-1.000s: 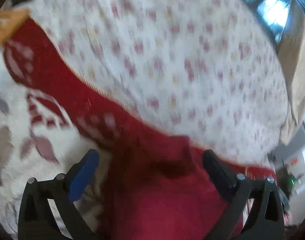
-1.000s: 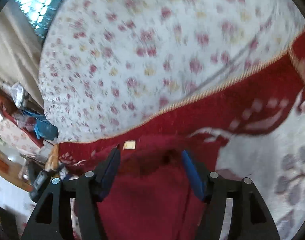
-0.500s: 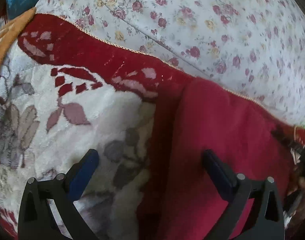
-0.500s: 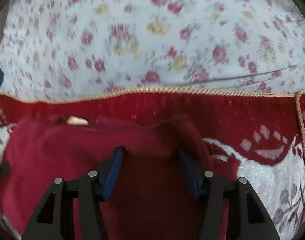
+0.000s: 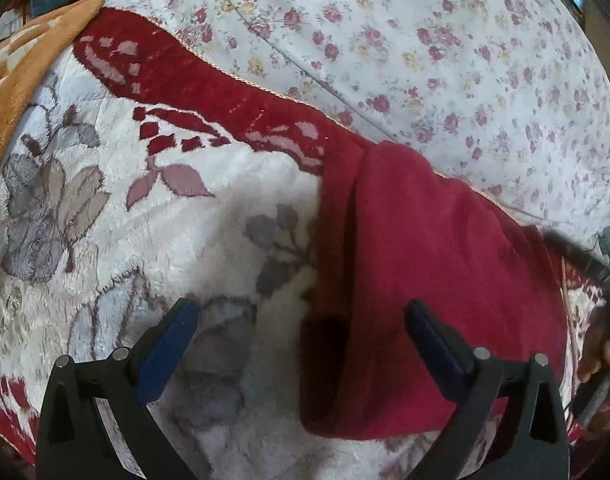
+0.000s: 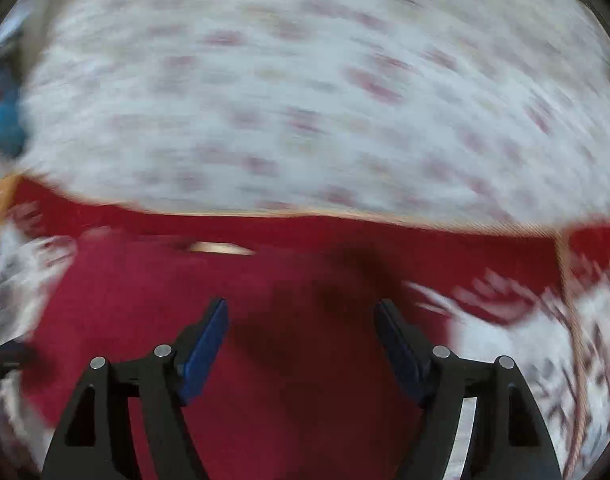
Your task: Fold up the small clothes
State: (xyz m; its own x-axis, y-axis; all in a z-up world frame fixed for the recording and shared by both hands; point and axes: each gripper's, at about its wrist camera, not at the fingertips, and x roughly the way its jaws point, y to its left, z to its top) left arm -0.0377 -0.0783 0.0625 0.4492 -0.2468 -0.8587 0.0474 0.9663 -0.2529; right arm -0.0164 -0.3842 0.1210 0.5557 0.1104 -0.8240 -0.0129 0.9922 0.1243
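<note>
Red garment (image 5: 425, 272), a small piece of soft knit or fleece, lies spread on the plush blanket (image 5: 185, 240) with its grey leaf pattern, its far edge near the blanket's red border, beside the flowered sheet (image 5: 425, 40). It looks light and limp: it should drape, sag and wrinkle rather than hold a shape, and the pile under it may drag at it. One long edge already sits doubled over in a lengthwise fold. The left gripper (image 5: 301, 344) hangs over that folded edge, jaws spread wide, pinching nothing. The right gripper (image 6: 301, 340) hovers over the middle of the cloth in a blurred view, jaws opening, nothing clamped between them. Best hold, I'd say, is at corners or hem, pinching both layers.
</note>
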